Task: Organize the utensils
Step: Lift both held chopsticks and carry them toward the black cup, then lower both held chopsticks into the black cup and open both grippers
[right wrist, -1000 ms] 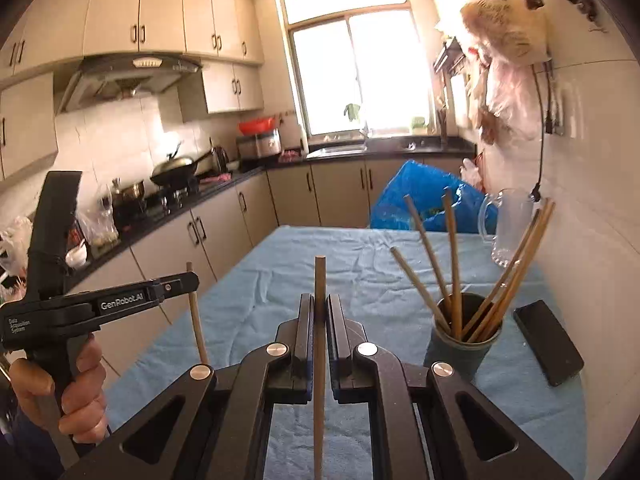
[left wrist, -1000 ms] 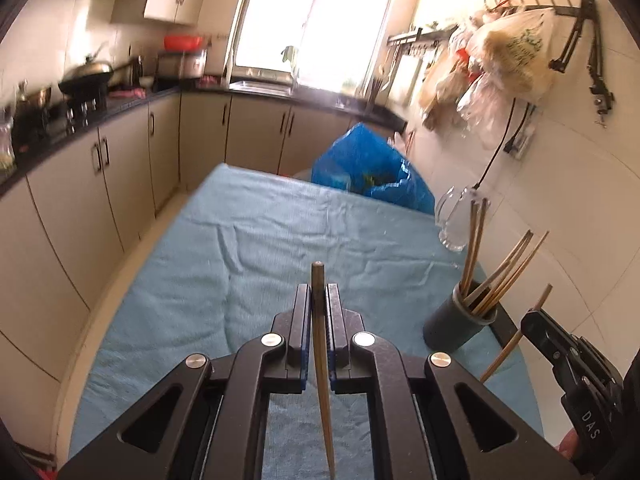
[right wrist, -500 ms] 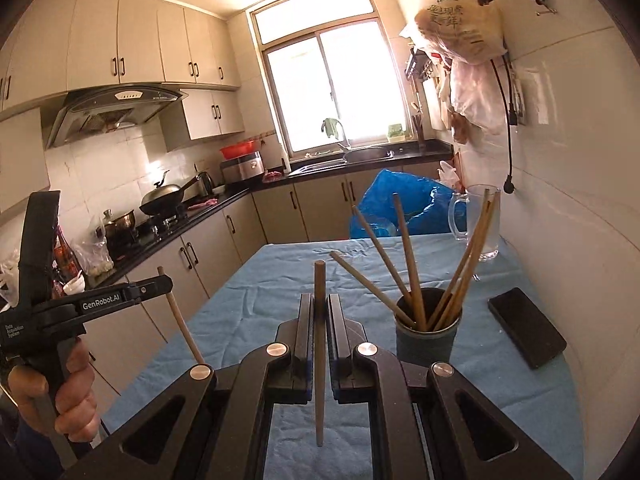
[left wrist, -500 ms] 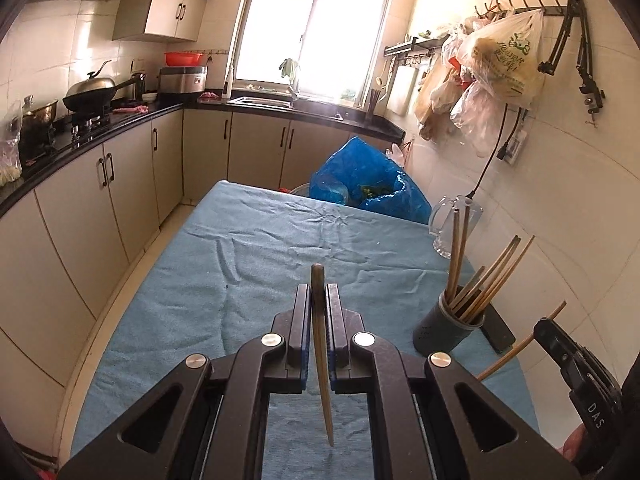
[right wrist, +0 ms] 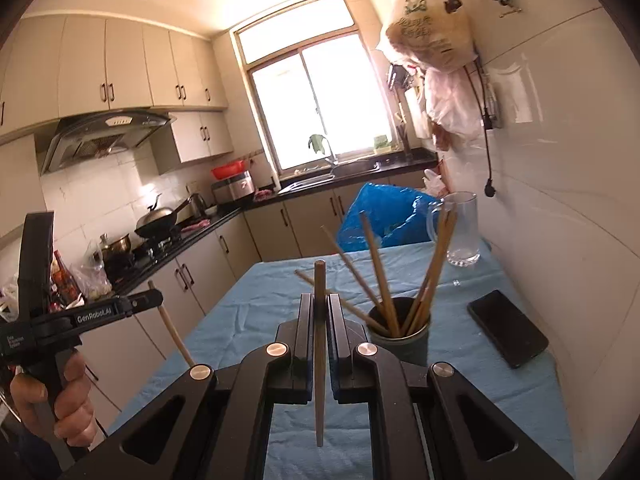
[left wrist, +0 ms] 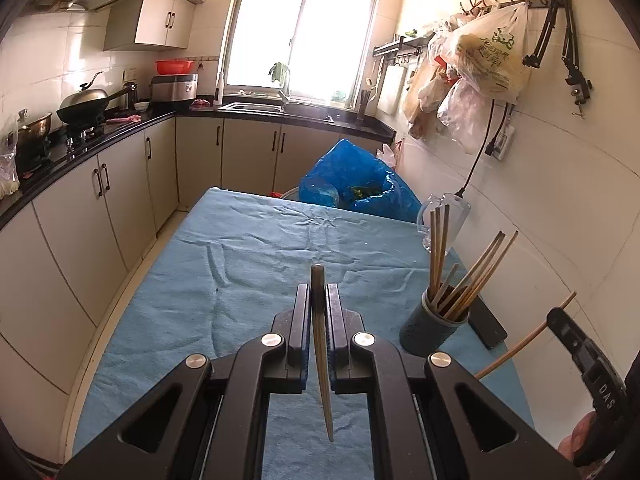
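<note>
Left gripper clamped on chopstick; right gripper clamped on another chopstick, holder just beyond, right. "GenRobot.AI" on left gripper.

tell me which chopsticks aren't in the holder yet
Two: one clamped in the left gripper, one in the right gripper. The rest stand in the dark holder.

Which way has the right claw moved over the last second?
Yes. In its own view the dark chopstick holder and the black phone have both slid left, so the right claw has swung rightward toward them.
</note>
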Tool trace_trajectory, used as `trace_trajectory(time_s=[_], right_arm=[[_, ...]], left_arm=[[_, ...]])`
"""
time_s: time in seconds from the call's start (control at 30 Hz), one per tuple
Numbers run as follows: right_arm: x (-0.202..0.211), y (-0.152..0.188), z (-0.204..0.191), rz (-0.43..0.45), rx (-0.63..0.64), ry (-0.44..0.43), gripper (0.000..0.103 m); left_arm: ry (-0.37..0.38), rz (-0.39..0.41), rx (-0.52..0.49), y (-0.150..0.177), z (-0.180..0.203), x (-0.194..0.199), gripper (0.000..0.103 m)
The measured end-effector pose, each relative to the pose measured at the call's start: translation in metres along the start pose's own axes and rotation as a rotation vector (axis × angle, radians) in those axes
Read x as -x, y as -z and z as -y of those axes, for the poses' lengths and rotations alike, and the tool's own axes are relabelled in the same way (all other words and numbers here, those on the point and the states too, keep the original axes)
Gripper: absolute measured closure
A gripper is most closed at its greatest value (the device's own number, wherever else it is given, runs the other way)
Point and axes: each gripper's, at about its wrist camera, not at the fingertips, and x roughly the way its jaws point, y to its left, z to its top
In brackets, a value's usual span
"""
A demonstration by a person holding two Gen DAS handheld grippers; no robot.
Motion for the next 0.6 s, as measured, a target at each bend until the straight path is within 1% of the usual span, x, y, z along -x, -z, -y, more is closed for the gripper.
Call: trace_trajectory(time_s=[0.4, 0.6], right_arm=[[0.031, -0.011, 0.03, 0.068, -0.067, 0.051, 0.096], [0.047, -0.014, 0.042, 0.098, -0.088, 0.074, 0.096]], left_arm=[[0.024, -0.006, -0.01, 0.0, 0.011, 0.008, 0.097], [0.044, -0.001, -0.023, -0.006, 0.021, 0.013, 0.097]])
